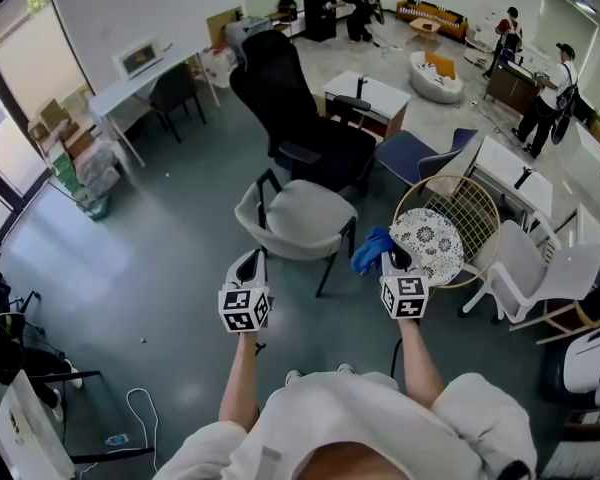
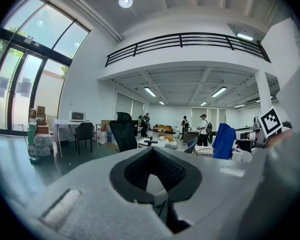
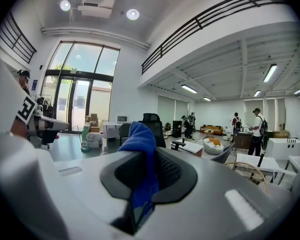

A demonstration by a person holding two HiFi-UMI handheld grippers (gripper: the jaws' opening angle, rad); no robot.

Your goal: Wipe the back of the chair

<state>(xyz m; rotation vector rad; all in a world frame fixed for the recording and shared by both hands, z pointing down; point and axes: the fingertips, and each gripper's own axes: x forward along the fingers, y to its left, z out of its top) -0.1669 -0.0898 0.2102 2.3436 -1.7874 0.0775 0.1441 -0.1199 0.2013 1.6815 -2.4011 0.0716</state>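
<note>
A grey armchair (image 1: 298, 218) with black legs stands just ahead of me, its back turned toward me. Behind it is a tall black office chair (image 1: 295, 118), also seen far off in the left gripper view (image 2: 122, 134). My right gripper (image 1: 392, 258) is shut on a blue cloth (image 1: 372, 250), which hangs from between its jaws (image 3: 142, 149) to the right of the armchair. The left gripper (image 1: 248, 260) hovers near the armchair's near left edge, jaws together with nothing between them (image 2: 160, 204). Neither gripper touches the chair.
A round wire chair (image 1: 475, 213) with a white patterned cushion stands right of my right gripper, with a white chair (image 1: 530, 268) beyond it. A blue chair (image 1: 415, 156) and a white table (image 1: 365, 96) lie further back. People (image 1: 555, 88) stand at the far right.
</note>
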